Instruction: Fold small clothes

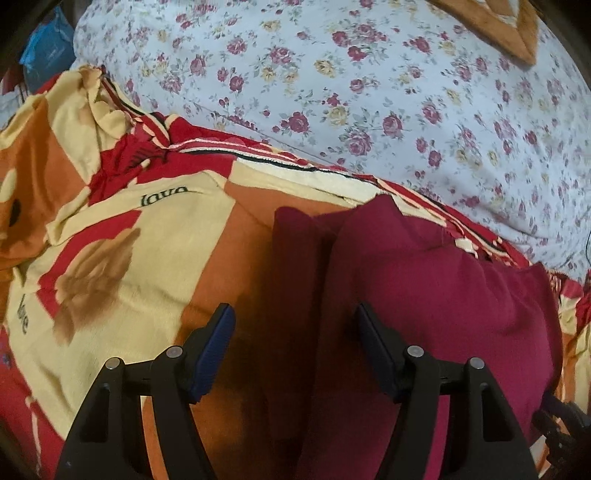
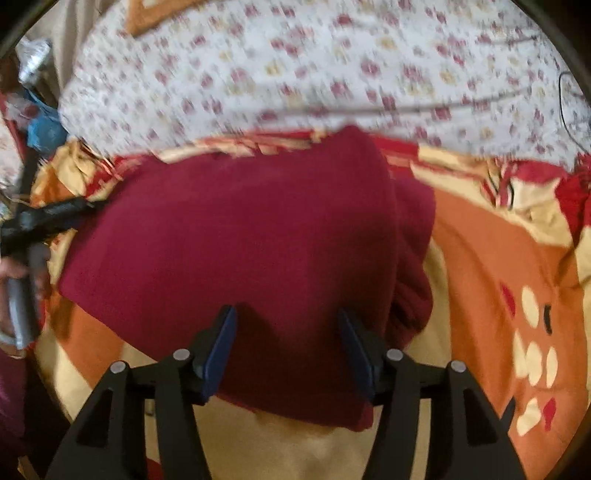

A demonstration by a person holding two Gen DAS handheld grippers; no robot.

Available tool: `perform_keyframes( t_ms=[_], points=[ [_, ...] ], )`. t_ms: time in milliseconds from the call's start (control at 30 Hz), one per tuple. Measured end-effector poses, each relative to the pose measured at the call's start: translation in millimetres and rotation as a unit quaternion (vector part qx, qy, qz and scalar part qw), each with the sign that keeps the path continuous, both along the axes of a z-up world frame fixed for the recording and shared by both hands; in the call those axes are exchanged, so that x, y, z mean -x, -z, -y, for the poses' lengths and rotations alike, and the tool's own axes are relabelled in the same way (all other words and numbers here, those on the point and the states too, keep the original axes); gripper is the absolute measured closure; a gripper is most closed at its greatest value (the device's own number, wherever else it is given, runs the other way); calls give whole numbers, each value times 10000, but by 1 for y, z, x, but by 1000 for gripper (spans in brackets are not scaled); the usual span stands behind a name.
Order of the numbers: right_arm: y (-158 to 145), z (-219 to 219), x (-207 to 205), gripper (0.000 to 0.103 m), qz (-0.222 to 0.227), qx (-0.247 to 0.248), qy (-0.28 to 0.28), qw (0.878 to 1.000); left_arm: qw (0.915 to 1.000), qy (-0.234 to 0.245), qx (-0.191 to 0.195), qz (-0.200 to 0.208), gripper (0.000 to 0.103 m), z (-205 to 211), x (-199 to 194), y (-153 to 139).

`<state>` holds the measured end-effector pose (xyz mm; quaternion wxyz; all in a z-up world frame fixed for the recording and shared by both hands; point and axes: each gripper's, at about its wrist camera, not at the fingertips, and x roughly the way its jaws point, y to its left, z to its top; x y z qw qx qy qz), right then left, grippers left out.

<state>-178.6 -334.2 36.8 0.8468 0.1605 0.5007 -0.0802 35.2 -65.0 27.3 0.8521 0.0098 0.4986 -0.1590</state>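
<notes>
A dark maroon garment [image 1: 424,288] lies folded on a red, orange and cream blanket [image 1: 129,240]. In the left wrist view my left gripper [image 1: 294,312] stands open over the garment's left edge, its blue pads [image 1: 218,350] wide apart and nothing pressed between them. In the right wrist view the maroon garment [image 2: 240,229] fills the middle, with a thicker folded layer along its right side. My right gripper [image 2: 286,312] hovers over its near edge with jaws apart, the cloth below them and not pinched. The left gripper [image 2: 48,218] shows at the far left by the garment's edge.
The blanket [image 2: 498,258] covers a bed with a white floral sheet [image 1: 369,92] beyond it. An orange-brown fabric piece [image 1: 509,26] lies at the far end of the sheet. A blue bag [image 1: 44,48] sits off the bed's left side. A thin dark cable [image 2: 565,103] lies at the right.
</notes>
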Motion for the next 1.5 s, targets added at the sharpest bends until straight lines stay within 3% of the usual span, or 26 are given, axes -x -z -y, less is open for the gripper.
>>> perform_keyframes(
  t_ms=[167, 600, 833, 1000, 1133, 1300, 1500],
  points=[
    [-7, -11, 8, 43, 111, -8, -26, 9999, 9998, 69, -128, 159, 44, -3, 19, -12],
    [-26, -36, -7, 43, 349, -330, -268, 9985, 9999, -107, 69, 56, 44, -31, 50, -10],
    [-26, -42, -14, 43, 372, -104, -315, 9988, 9989, -177, 439, -15, 44, -42, 40, -6],
    [-5, -38, -17, 43, 170, -135, -236, 9995, 9930, -304, 1037, -472, 42, -56, 26, 5],
    [1, -36, -16, 43, 256, -184, -221, 9993, 9899, -398, 1209, -618, 38, -53, 18, 13],
    [5, -33, -18, 39, 306, -297, -275, 9987, 9940, -273, 946, -485, 36, -39, 17, 15],
    [7, -40, -20, 25, 368, -292, -489, 9977, 9936, -304, 987, -457, 36, -36, 11, 18]
  ],
)
